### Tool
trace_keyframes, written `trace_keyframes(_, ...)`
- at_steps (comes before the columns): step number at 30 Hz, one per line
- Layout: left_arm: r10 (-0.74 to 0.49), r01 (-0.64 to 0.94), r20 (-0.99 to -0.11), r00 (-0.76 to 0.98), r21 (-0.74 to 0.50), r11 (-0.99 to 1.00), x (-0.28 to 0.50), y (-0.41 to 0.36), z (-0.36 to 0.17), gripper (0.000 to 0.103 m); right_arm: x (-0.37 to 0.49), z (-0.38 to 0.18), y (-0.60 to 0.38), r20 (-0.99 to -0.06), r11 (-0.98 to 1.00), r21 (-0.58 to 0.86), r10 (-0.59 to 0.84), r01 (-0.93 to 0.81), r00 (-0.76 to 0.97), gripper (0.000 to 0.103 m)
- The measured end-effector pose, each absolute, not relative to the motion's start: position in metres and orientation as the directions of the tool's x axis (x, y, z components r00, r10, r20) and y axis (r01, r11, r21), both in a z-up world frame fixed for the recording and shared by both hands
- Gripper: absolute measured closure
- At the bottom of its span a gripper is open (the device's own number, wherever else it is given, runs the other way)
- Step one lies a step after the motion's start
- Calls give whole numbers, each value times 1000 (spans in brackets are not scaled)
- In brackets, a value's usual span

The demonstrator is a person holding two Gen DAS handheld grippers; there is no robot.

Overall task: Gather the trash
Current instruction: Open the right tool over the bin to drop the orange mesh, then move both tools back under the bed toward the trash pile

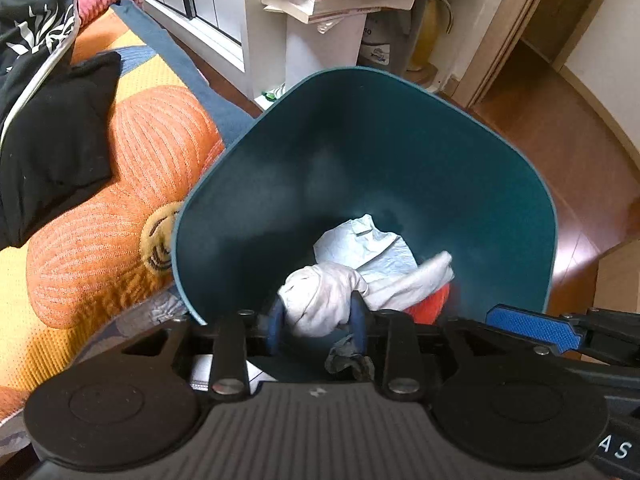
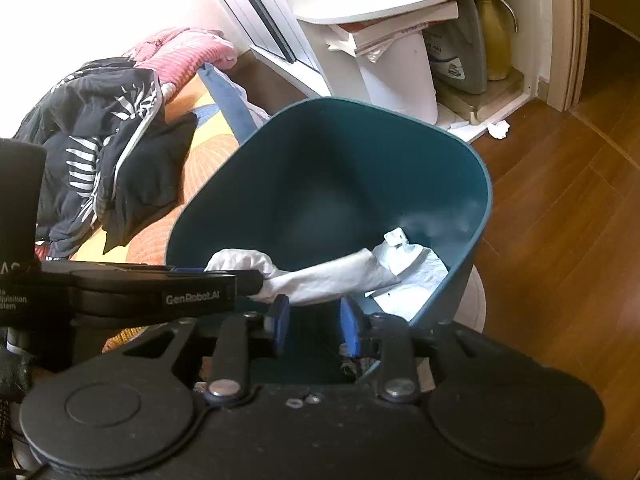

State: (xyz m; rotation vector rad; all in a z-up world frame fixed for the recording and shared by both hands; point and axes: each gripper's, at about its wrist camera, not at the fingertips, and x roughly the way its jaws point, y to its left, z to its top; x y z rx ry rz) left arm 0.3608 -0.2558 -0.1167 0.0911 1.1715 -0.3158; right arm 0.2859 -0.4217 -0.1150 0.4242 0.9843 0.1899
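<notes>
Step in hand: dropping trash. The white cloth [image 1: 320,304] lies between the parted left gripper [image 1: 318,328] fingers inside the teal bin [image 1: 400,92]. The right gripper [image 2: 314,322] is released, empty. Next: withdraw both, then fetch the crumpled tissue [image 2: 498,129] from the floor.

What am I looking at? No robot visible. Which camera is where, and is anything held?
There is no robot: a person carries a handheld two-finger gripper in each hand, each with a fisheye camera looking along its fingers. The left wrist view comes from the left gripper, the right wrist view from the right gripper. The black bodies at the bottom are the tools themselves.

Both hang over a teal bin on a wooden floor beside a bed. A white tissue wad sits between the left jaws, touching both pads. Whether they pinch it, I cannot tell. The right jaws are open with nothing between them. Crumpled paper lies in the bin, and another tissue lies on the floor.
</notes>
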Motion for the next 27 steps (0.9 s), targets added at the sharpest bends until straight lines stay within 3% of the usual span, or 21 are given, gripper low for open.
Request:
trace_keyframes(2,-196,287,-903,381,-86,954,357,-254,-111,29,283,-110,-423,-760,902,430,341,35,554,72)
trace_keyframes(15,-236,269,-850,471,-116,956,321,-226,-61,28,252,-61,-411,-700,896,443,370,-35,611,61)
trace_keyframes(27,-214,162,-789,576,-147,976,257,-136,-8,28,223,-15,-343,-652,890,409,440,-202,618,57)
